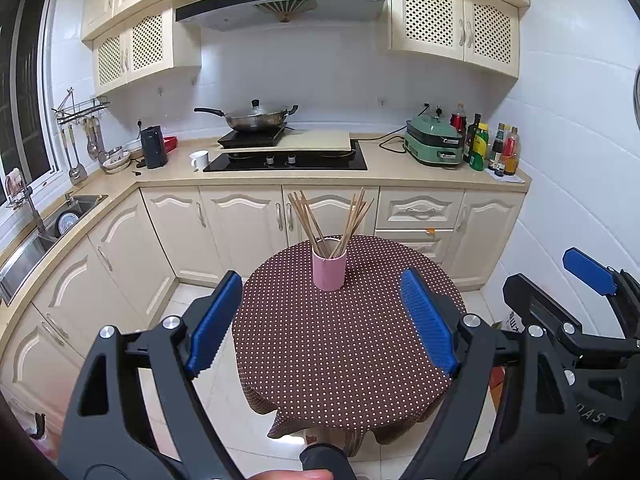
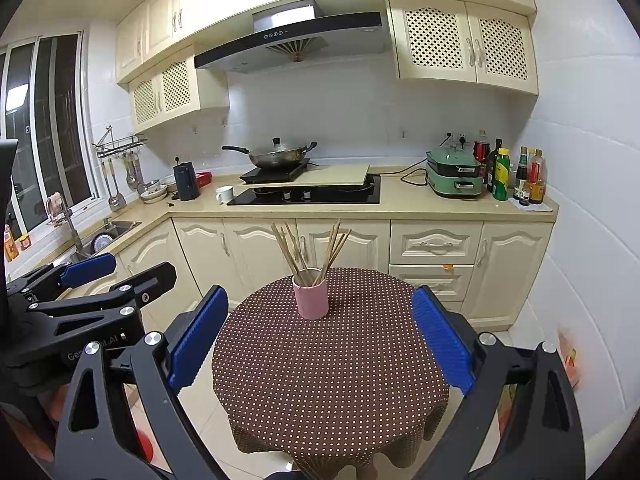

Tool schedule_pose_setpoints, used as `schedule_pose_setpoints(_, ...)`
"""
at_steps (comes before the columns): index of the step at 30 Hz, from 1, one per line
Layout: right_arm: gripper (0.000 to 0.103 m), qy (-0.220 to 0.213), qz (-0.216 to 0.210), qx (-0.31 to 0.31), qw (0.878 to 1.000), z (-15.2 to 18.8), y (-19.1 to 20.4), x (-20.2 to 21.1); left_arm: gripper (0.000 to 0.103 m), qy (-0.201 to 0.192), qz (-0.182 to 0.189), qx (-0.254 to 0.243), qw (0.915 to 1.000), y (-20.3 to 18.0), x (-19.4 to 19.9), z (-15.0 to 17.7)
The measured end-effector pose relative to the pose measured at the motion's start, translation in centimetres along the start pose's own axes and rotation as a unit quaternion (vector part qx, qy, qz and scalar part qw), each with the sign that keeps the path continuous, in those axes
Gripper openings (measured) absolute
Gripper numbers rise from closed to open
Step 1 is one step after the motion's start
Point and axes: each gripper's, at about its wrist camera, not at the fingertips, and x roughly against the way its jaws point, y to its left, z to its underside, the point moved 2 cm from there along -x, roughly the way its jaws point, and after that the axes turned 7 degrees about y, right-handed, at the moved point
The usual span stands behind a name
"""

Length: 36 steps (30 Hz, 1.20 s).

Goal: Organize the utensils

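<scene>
The pink cup (image 1: 329,270) hides the lower ends of the chopsticks (image 1: 306,216). The tablecloth (image 1: 344,340) covers the table's legs. Bottle labels (image 2: 501,174) are too small to read. The sink (image 1: 48,228) is cut off at the left edge.

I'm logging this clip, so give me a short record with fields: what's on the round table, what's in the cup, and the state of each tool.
table: round, brown polka-dot cloth
on table: one pink cup, upright, toward the far side
in cup: wooden chopsticks, fanned out in two bunches
left tool: open, empty, short of the cup
right tool: open, empty, short of the cup
</scene>
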Motion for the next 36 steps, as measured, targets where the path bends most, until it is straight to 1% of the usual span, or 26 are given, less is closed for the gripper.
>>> schedule_pose_setpoints(12, 0.090, 0.008, -0.004, -0.001, 1.000, -0.1, 0.3, -0.4, 0.081, 0.007, 0.000, 0.002, 1.0000, 0.4, -0.3, 0.1)
schedule_pose_setpoints(22, 0.090, 0.018, -0.003, -0.001, 1.000, -0.7, 0.4, -2.0, 0.081, 0.012, 0.003, 0.003, 0.9999, 0.8, -1.6, -0.3)
schedule_pose_setpoints(30, 0.090, 0.029, -0.001, -0.005, 1.000, -0.7, 0.1, -3.8, 0.081, 0.030, 0.009, 0.005, 0.9995, 1.0, -3.5, -0.8)
schedule_pose_setpoints(34, 0.090, 0.043, -0.004, -0.011, 0.999, -1.0, -0.2, -5.6, 0.081, 0.038, 0.001, 0.001, 0.9993, 1.2, -5.0, -1.2)
schedule_pose_setpoints(36, 0.090, 0.053, -0.004, -0.015, 0.998, -1.0, -0.2, -6.6, 0.081, 0.049, 0.004, 0.005, 0.9988, 1.4, -6.0, -1.4)
